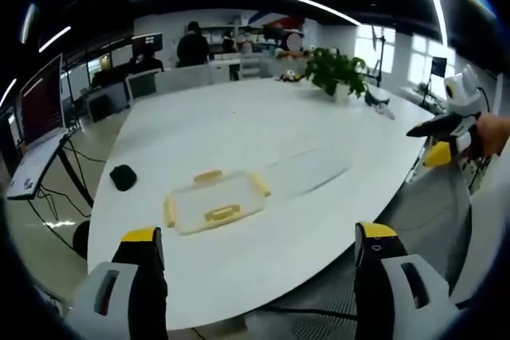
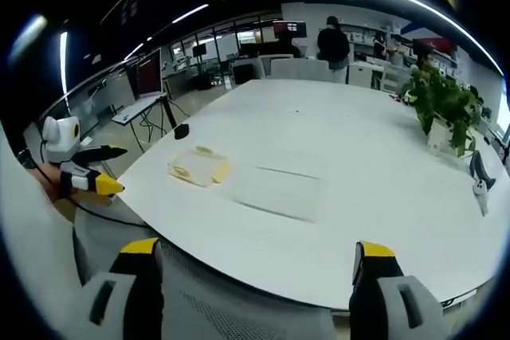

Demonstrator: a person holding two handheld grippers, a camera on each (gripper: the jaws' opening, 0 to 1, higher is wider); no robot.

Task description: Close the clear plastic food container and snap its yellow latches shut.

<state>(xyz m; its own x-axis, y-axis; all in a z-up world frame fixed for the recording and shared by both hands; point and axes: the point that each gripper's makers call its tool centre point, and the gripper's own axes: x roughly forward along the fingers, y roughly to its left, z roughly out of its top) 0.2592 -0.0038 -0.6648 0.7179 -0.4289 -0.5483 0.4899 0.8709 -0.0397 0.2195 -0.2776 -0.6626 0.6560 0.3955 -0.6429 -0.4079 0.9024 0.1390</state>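
Observation:
The clear plastic container with yellow latches on its sides lies flat on the white table, ahead of my left gripper, which is open and held off the near edge. A second clear flat piece lies just to its right; I cannot tell which is lid and which is base. From the right gripper view the container sits near the table's left edge with the clear piece beside it. My right gripper is open, short of the table. Nothing is between either pair of jaws.
A potted plant stands at the table's far side, with a small tool near it. A black object lies by the left edge. A mesh chair back is under my right gripper. Desks, monitors and people fill the background.

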